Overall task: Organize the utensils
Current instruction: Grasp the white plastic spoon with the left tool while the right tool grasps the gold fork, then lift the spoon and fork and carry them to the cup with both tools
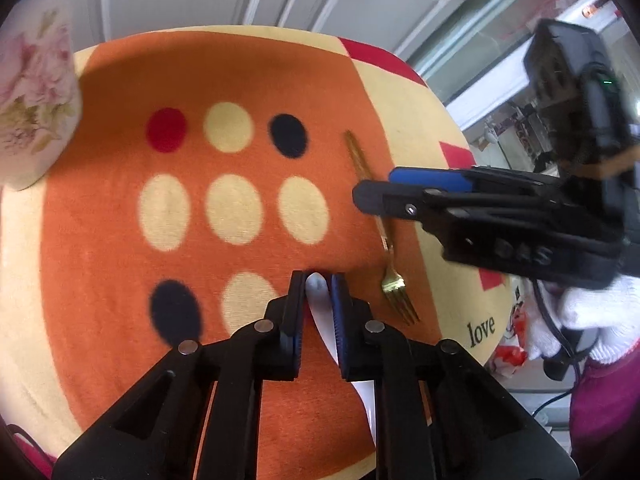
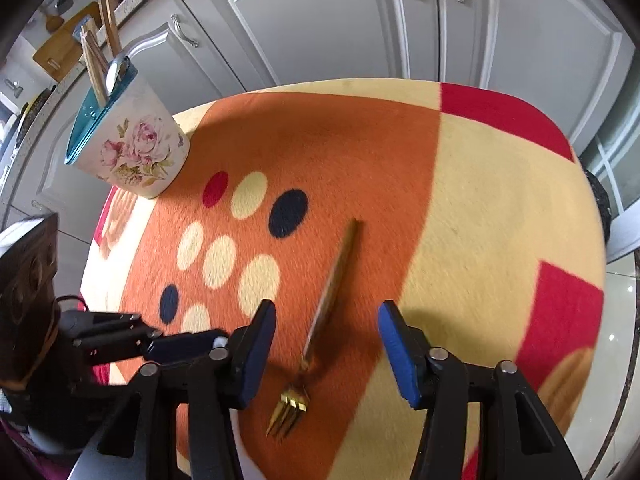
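A slim white utensil handle (image 1: pixel 322 320) lies on the orange dotted cloth, and my left gripper (image 1: pixel 317 280) is shut on its end; its far part is hidden under the gripper. A gold fork (image 2: pixel 338 268) lies to the right, tines toward me. My right gripper (image 2: pixel 326 308) hangs open just above the fork's handle, one finger on each side and neither touching it. In the left wrist view the right gripper (image 1: pixel 376 188) crosses over the fork (image 1: pixel 394 280). The floral utensil holder (image 2: pixel 136 152) stands at the table's far left.
The holder (image 1: pixel 32 108) contains wooden utensils and a metal spoon. The small round table (image 2: pixel 520 184) drops off on every side, with grey cabinet doors (image 2: pixel 320 20) right behind it. A white-gloved hand (image 1: pixel 580 320) grips the right tool.
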### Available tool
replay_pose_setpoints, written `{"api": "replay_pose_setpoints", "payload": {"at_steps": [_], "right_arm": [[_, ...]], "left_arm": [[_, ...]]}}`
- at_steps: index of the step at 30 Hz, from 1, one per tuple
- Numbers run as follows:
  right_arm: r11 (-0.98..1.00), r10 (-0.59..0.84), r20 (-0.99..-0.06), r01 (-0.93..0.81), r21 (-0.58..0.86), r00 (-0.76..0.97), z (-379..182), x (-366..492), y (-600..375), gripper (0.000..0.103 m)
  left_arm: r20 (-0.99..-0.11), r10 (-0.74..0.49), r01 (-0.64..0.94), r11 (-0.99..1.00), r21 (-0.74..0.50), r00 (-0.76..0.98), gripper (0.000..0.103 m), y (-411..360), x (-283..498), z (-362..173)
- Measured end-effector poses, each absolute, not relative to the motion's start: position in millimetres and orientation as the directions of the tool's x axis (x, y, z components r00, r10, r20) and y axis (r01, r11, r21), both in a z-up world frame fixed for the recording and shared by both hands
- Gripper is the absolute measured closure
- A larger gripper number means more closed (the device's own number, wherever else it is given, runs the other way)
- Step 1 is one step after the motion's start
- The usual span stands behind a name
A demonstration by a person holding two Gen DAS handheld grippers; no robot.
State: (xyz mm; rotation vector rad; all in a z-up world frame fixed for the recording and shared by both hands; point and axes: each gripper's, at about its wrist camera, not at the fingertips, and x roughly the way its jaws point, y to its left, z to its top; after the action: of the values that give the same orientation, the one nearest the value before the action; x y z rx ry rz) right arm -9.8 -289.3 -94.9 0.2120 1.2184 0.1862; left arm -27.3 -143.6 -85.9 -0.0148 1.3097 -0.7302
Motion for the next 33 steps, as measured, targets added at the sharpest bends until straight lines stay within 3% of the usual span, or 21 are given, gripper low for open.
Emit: {"api": "replay_pose_setpoints", "payload": {"at_steps": [4,9,27,33], "right_arm": [[0.970,0.239,-0.914,-0.048,0.237,0.329,-101,8,-282,0.067],[0.977,0.211,-0.922,-0.103,0.188,0.324,-101,26,-269,0.088],[0.971,0.158,-0.944,-0.219,0.096,0.290,-100,25,-236,0.095],[0.961,0.218,-0.919,-0.236,0.144,0.328,-73,12,-232,0.096]], "left_arm": [[-0.862,-0.497,0.446,0.798,-0.406,0.104,0.094,-123,-20,-75],[-0.851,-0.496,0.428,0.815,-0.390,0.171,0.095,-102,-12,-55],[-0.832,-0.490,0.384,0.843,-0.376,0.260,0.095,-68,-13,-23],[-0.815,-0.483,0.373,0.855,-0.361,0.320,0.096,-53,-12,-2]]}}
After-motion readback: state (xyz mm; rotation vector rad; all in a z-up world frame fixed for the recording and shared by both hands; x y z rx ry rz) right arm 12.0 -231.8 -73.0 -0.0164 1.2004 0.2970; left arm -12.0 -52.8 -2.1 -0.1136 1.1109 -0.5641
